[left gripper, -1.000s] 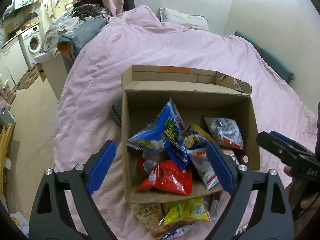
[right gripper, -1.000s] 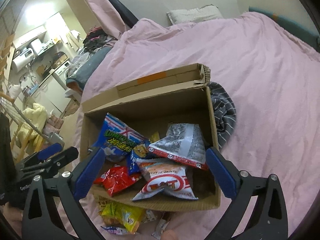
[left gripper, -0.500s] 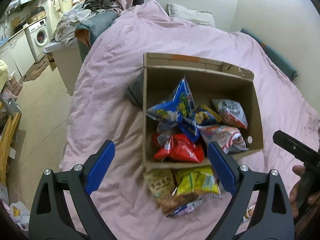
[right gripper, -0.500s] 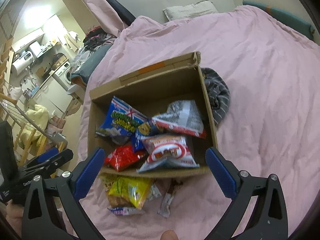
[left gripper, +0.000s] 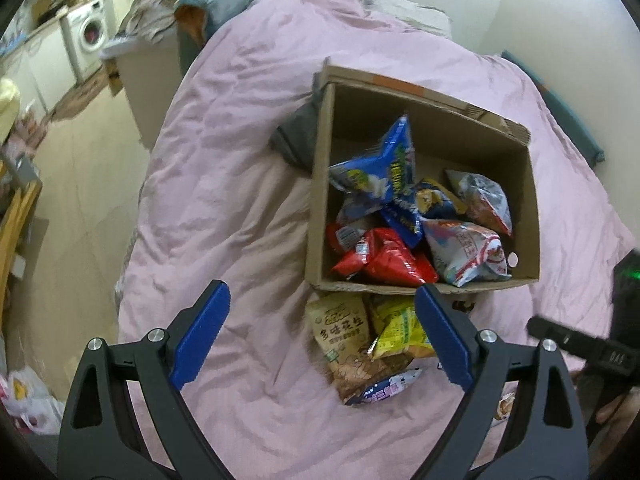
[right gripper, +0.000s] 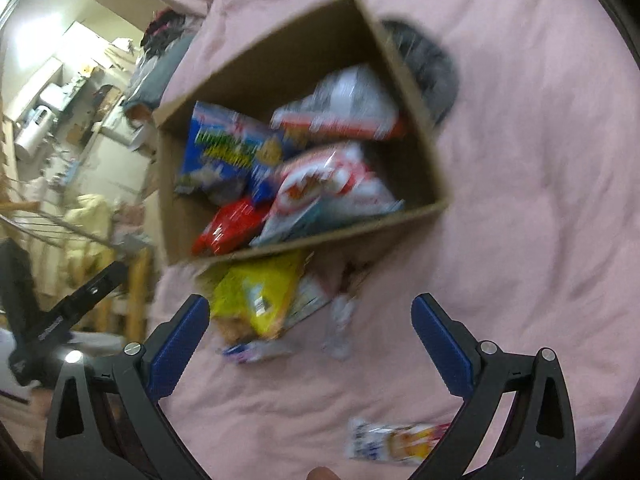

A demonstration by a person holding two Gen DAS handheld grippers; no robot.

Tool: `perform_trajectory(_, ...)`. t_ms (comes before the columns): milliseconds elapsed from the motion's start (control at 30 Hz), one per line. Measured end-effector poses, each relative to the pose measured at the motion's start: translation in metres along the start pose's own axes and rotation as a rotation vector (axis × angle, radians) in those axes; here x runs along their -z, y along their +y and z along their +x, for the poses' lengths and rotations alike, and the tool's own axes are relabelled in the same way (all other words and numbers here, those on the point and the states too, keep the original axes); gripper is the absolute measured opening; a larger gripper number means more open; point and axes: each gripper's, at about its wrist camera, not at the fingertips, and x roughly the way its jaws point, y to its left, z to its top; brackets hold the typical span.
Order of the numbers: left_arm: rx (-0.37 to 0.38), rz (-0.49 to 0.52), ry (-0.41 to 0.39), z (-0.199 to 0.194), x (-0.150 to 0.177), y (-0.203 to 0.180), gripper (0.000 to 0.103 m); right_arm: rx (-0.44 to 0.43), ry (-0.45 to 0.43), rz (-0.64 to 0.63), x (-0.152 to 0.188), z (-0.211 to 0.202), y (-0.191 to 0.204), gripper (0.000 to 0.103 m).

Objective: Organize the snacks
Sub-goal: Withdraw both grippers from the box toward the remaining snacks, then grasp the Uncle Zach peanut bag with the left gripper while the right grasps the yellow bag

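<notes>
- Both grippers, the left gripper point(left gripper: 322, 338) and the right gripper point(right gripper: 310, 338), hang spread wide, holding nothing.
- Ahead of both sits a cardboard box point(left gripper: 318, 200) heaped with snack bags.
- Loose packets lie between the left fingers (yellow bag point(left gripper: 400, 328), tan bag point(left gripper: 344, 340)).
- Likely best: lower onto 1 packet, close on its edge.

One cardboard box point(left gripper: 400, 292), right of centre in the left wrist view. Inside it, five snack bags can be counted: one blue bag point(left gripper: 380, 172), one dark blue bag point(left gripper: 434, 200), one red bag point(left gripper: 384, 260), two white-and-red bags point(left gripper: 464, 252); more may lie beneath. Below the box, three loose packs in a pile: one tan peanut bag point(left gripper: 344, 332), one yellow bag point(left gripper: 400, 328), one small blue-white wrapper point(left gripper: 384, 388). Lower centre of the right wrist view: one further wrapped bar point(right gripper: 396, 440); that view is blurred.
</notes>
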Motion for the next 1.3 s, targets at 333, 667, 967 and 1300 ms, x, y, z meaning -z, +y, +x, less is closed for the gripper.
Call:
perform_trajectory(333,-0.037,-0.046,0.027,0.004,0.002,0.025,0.092,0.030,0.163,-0.004,-0.006,0.085,0.033,0.083)
perform_trajectory(667,-0.073,-0.031,0.072,0.017,0.012,0.036,0.092,0.028,0.205,-0.068,-0.002,0.096,0.046,0.042)
perform_trajectory(967,-0.062,-0.101,0.178,0.041,0.021,0.030,0.092,-0.016,0.163,-0.092,0.008,0.053,0.041,0.028)
perform_trajectory(1300,-0.031,-0.173,0.364,0.100,0.050,-0.007,0.090,-0.005,0.082,-0.054,0.018,0.001,0.004,0.028)
